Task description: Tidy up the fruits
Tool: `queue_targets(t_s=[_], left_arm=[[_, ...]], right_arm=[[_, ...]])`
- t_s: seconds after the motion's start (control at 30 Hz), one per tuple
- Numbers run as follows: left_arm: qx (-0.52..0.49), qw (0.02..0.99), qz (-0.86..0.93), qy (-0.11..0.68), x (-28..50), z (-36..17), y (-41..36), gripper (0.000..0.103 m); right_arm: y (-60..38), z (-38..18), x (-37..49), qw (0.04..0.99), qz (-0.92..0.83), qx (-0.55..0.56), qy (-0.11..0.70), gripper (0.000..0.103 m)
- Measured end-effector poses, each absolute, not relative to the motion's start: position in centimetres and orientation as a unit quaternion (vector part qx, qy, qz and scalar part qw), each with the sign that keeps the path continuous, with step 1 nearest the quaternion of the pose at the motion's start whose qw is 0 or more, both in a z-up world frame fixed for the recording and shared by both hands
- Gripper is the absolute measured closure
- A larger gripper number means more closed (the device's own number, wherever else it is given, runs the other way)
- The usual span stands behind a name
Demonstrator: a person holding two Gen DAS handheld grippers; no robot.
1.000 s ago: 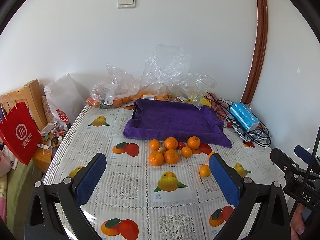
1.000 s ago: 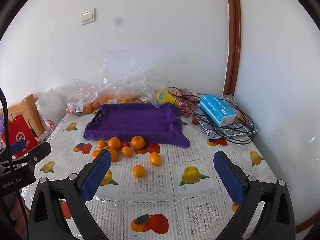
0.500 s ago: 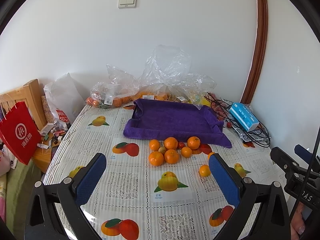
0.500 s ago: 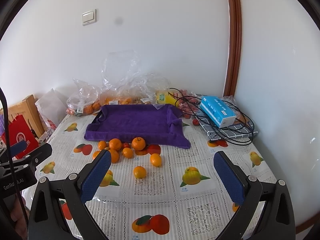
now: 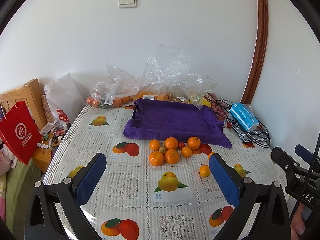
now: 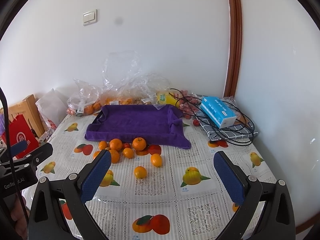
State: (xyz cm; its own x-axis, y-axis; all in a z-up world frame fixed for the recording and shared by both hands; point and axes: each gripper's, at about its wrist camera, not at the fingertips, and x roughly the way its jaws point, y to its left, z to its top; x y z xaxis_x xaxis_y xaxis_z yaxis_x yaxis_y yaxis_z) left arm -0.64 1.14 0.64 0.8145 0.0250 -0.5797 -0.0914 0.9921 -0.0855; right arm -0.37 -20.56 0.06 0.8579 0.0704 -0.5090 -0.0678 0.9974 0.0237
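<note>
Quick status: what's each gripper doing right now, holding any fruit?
Left gripper: open, holding nothing, above the fruit-print tablecloth.
Right gripper: open, holding nothing; the loose small orange lies on the cloth beyond it.

Red bag hangs left of worktop, w/ small bottles beside it. Blue box on black cables at far right corner; wall switch above.

Small round oranges lie clustered just in front of the empty purple cloth-lined tray, with two more loose nearer the camera.
</note>
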Motion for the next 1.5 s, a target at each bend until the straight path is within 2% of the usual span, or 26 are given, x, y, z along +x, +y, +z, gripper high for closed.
queue_targets(t_s=[0.9, 1.13, 1.5], left_arm=[[-0.054, 0.949, 0.029, 0.308, 1.2, -0.6, 1.5, 0.000], [-0.053, 0.941, 0.046, 0.331, 3.6, -2.9, 2.4, 0.000], [-0.062, 0.919, 0.051, 0.387, 8.0, -8.0, 4.3, 0.000]], right_arm=[[-20.0, -1.4, 1.2, 0.960, 0.043, 0.002, 0.276, 0.002], [-19.6, -3.5, 3.9, 0.957, 0.032, -0.019, 0.288, 0.001], [-19.9, -9.7, 10.1, 0.939, 0.024, -0.038, 0.341, 0.001]])
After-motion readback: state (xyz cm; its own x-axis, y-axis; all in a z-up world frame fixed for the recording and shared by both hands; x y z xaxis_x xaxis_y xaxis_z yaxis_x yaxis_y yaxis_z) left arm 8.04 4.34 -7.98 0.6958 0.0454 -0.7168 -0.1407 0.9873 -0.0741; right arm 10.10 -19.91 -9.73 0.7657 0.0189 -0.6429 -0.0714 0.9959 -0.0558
